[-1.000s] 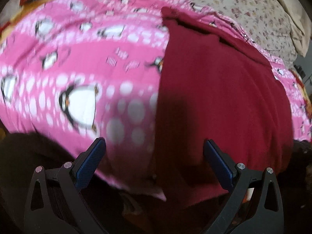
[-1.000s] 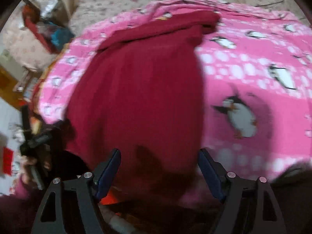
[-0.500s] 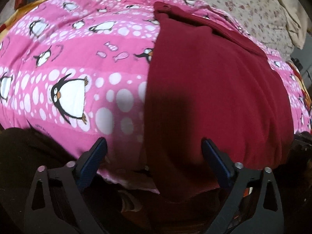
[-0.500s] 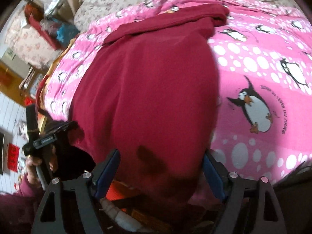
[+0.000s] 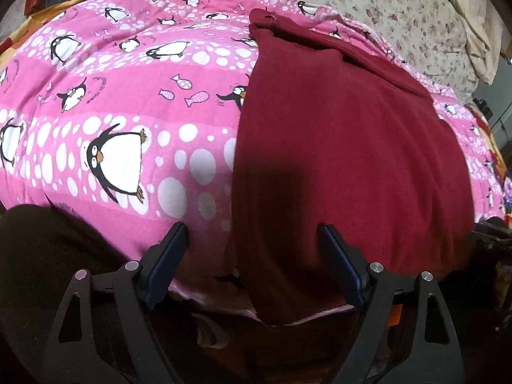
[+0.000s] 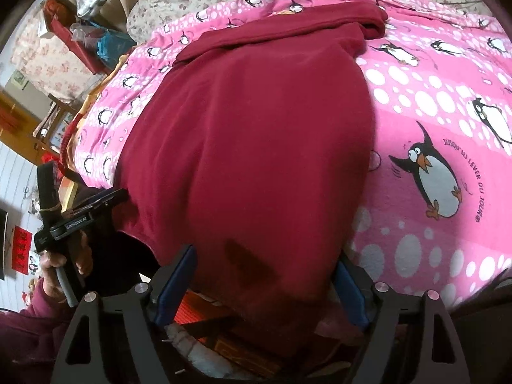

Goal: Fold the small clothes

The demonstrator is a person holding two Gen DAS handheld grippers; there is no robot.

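Note:
A dark red garment [image 5: 345, 147] lies spread flat on a pink penguin blanket [image 5: 128, 102], its near edge hanging over the bed's front. My left gripper [image 5: 252, 256] is open above the garment's near left edge, one finger over the blanket, one over the cloth. In the right wrist view the garment [image 6: 249, 140] fills the middle. My right gripper [image 6: 265, 275] is open over its near hem, holding nothing. The left gripper [image 6: 80, 217] shows at the left in a hand.
A floral sheet [image 5: 400, 9] covers the bed beyond the blanket, with a pillow [image 5: 473, 19] at far right. A dark cloth [image 5: 41, 246] lies at the near left. Cluttered red boxes and bags [image 6: 80, 32] stand beside the bed. Bed frame and clutter [image 6: 204, 329] lie below the hem.
Both grippers have pulled back and up from the garment, so more of the blanket and bed shows. The garment lies as before. Both grippers stay open.

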